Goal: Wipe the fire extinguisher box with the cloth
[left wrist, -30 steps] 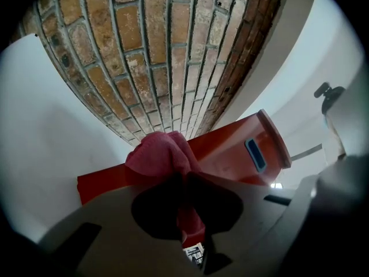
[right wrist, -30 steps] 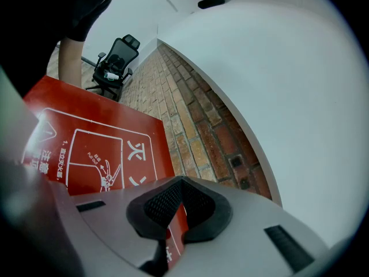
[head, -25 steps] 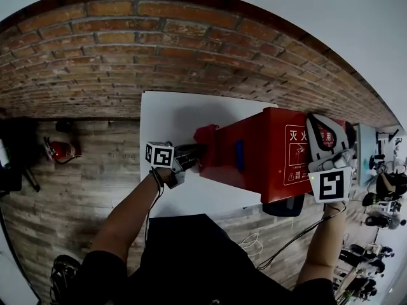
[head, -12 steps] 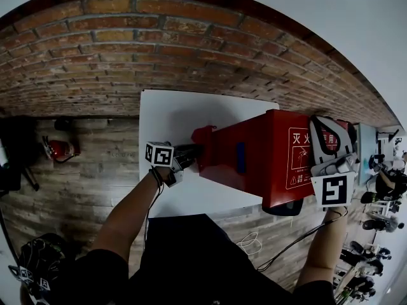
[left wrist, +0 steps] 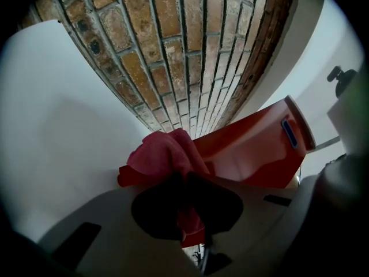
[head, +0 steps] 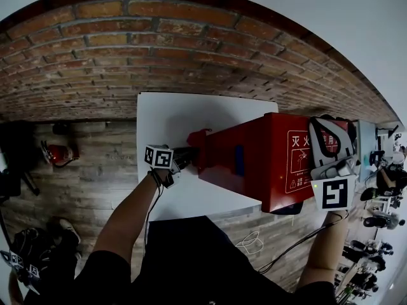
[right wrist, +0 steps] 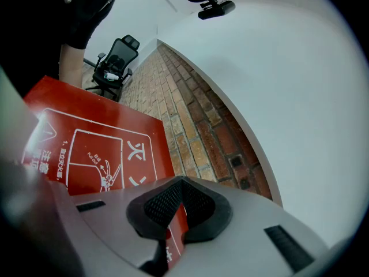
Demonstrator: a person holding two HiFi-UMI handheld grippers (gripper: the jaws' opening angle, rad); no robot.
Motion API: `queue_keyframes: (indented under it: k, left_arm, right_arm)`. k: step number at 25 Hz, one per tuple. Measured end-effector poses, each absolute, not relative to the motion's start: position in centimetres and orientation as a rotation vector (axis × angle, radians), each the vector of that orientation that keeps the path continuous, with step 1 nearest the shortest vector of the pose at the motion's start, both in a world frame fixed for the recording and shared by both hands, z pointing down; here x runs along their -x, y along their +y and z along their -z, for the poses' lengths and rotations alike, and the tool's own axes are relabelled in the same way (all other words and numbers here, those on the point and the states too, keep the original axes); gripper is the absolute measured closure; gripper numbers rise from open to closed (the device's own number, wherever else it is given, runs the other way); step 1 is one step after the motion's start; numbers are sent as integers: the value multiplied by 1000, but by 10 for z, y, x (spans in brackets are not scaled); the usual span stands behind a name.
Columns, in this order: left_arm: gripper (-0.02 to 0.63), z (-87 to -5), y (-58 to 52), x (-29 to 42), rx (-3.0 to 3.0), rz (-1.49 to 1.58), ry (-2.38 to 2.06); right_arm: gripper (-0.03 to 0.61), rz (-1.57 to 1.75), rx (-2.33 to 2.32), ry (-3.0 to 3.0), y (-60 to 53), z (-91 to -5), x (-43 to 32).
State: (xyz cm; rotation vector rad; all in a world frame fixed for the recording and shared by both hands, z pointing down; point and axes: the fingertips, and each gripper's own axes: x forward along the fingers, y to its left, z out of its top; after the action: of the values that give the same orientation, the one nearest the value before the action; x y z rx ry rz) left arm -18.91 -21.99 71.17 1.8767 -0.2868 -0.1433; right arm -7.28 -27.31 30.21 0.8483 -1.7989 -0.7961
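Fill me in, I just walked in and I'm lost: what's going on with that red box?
A person is working with a gripper in each hand. The left gripper is clamped on a red cloth and holds it against the left end of the fire extinguisher box, which stands on a white sheet. The right gripper, jaws together, rests at the box's right end, apparently steadying it.

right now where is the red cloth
In the head view the red fabric cloth sits left of centre, pinched in the left tongs against the left end of the red metal fire extinguisher box, over the white board.
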Motion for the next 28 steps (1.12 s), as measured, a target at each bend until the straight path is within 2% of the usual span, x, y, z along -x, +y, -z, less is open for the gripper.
queue_keyframes:
  k: [13, 28]
  left_arm:
    - [551, -750, -224, 187, -1841, 81, -364]
    - [551, -795, -220, 185, -1821, -133, -506]
  right_arm:
    - [558, 783, -856, -1792, -273, -303, 70]
    - [558, 778, -855, -1785, -273, -304, 69]
